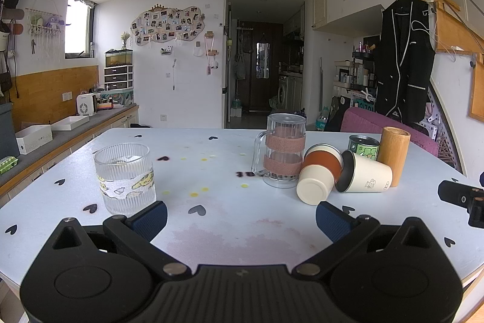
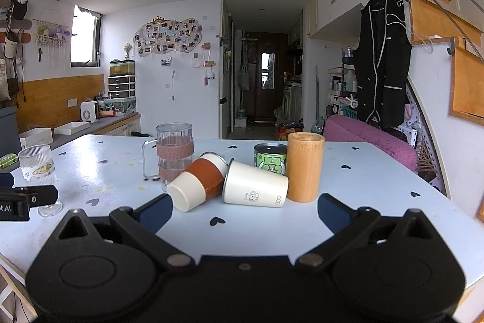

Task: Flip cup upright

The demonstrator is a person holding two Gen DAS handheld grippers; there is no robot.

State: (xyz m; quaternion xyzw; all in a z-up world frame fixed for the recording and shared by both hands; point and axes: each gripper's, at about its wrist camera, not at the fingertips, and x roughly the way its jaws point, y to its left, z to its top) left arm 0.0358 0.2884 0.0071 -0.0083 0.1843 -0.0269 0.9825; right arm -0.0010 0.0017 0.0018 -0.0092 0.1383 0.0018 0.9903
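Two cups lie on their sides on the white table [image 1: 211, 226]. A cream cup with an orange-brown sleeve [image 1: 319, 173] [image 2: 198, 182] points its base toward me. A cream metal-rimmed cup with a small cartoon print [image 1: 364, 176] [image 2: 255, 188] lies beside it, mouth to the left. My left gripper [image 1: 241, 217] is open and empty, a short way in front of them. My right gripper [image 2: 245, 209] is open and empty, just in front of both cups.
A clear handled mug with pink bands [image 1: 282, 150] [image 2: 174, 155], a green tin [image 1: 363, 144] [image 2: 270, 158] and a bamboo cup [image 1: 393, 159] [image 2: 304, 167] stand upright behind. A ribbed glass [image 1: 125, 179] [image 2: 37, 167] stands left. A counter [image 1: 60, 135] runs along the left.
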